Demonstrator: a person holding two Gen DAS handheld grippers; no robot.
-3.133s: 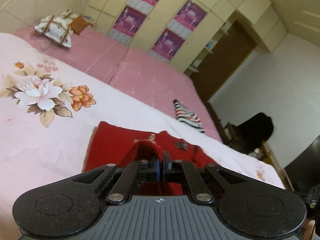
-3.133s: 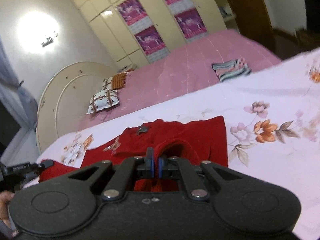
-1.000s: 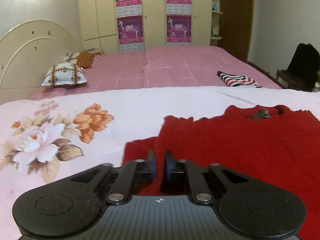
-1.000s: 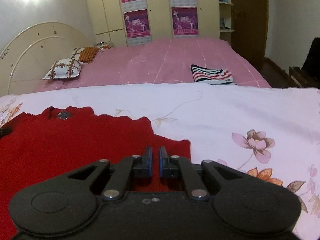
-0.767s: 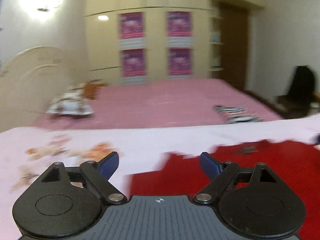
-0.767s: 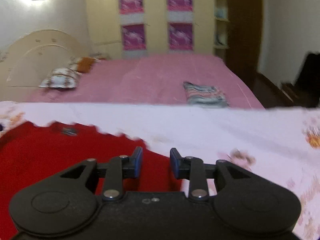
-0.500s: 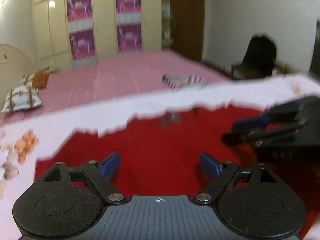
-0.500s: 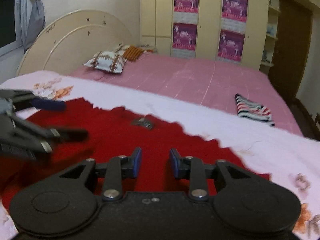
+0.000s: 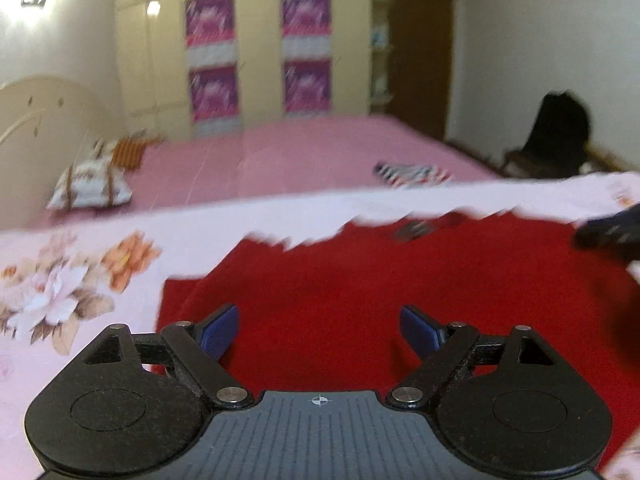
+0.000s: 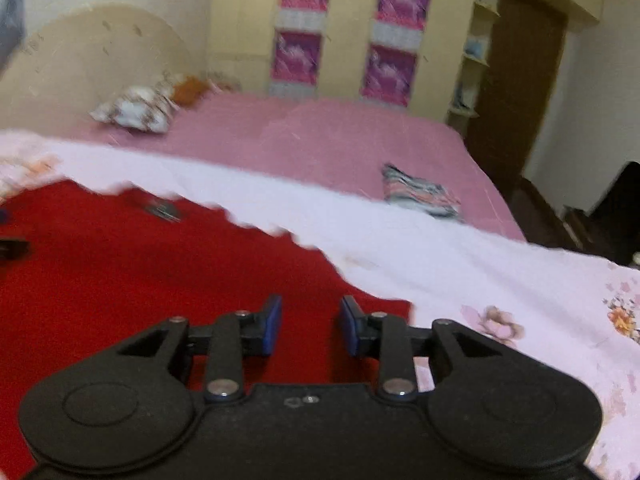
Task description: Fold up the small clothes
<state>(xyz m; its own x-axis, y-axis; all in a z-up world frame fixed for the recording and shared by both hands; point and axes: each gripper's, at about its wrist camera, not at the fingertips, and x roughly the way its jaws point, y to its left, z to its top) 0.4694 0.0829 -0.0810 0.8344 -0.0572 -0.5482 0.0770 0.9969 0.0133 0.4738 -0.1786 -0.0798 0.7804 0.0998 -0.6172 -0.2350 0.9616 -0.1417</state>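
Note:
A red knitted garment [image 9: 360, 280] lies flat on the floral sheet [image 9: 80, 280], its neckline with a small dark tag at the far edge. My left gripper [image 9: 320, 320] hangs over its left part, jaws wide apart with nothing between the blue pads. In the right wrist view the same garment [image 10: 140, 272] fills the left half. My right gripper [image 10: 310, 320] is above its right edge, its jaws opening, and only flat fabric shows below the gap. The right gripper's black tip [image 9: 612, 232] shows at the left view's right edge.
A folded striped garment [image 10: 420, 196] lies on the pink bedspread [image 10: 320, 140] beyond the sheet. Pillows [image 9: 90, 188] rest by the headboard at the far left. A chair draped in dark cloth [image 9: 560, 136] stands right of the bed. Wardrobe doors with purple posters line the back wall.
Both grippers were shut on the red garment and have let it go and opened, the left wide, the right partway. Both views have shifted sideways over the garment, which now lies flat.

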